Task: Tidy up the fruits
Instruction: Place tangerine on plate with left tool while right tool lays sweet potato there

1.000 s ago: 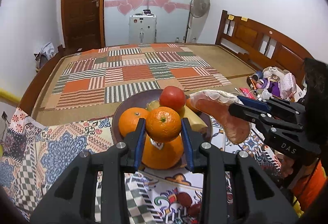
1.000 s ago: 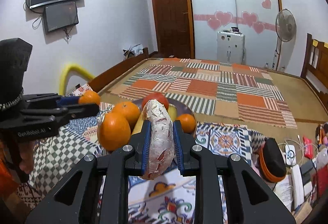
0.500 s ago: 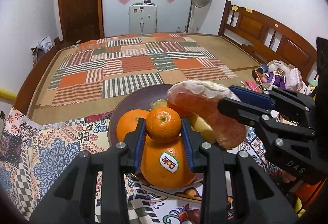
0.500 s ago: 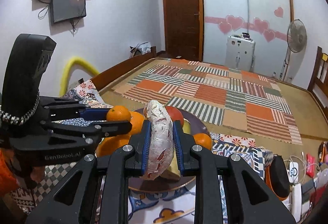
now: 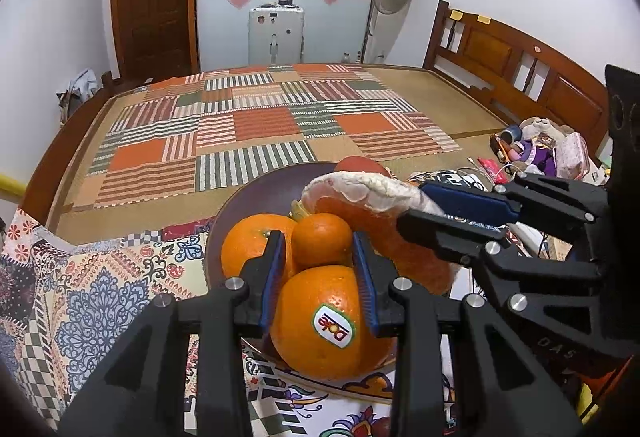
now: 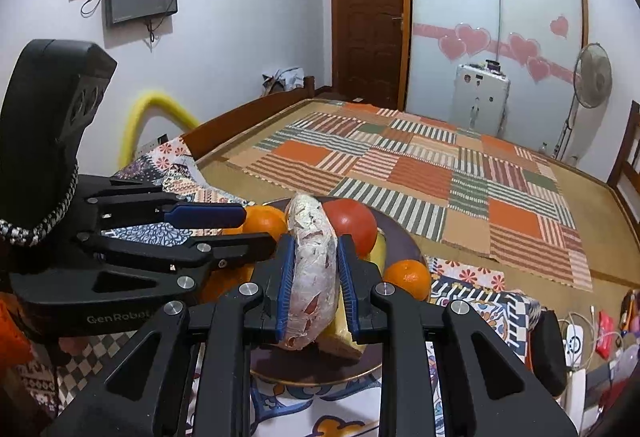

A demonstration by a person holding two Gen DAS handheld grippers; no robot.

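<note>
My left gripper (image 5: 319,257) is shut on a small orange (image 5: 321,240) and holds it over the dark brown plate (image 5: 260,197). Below it lie a big orange with a sticker (image 5: 328,321) and another orange (image 5: 250,247). My right gripper (image 6: 314,273) is shut on a pale pomelo wedge (image 6: 312,269) with pink flesh, held over the same plate (image 6: 404,245). In the right wrist view the plate also holds a red tomato (image 6: 354,223), a small orange (image 6: 408,277) and a yellow fruit (image 6: 378,249). The wedge (image 5: 368,205) and the right gripper (image 5: 456,215) show at right in the left wrist view.
The plate stands on a table with a patterned cloth (image 5: 92,277). Behind it lies a bed with a patchwork mat (image 5: 260,125). Cables and small clutter (image 6: 592,333) lie to the right of the table. The left gripper (image 6: 224,233) sits close to the left of the wedge.
Both grippers have moved forward and come lower over the plate with their fruit. The small orange now sits just above the two oranges on the plate.
</note>
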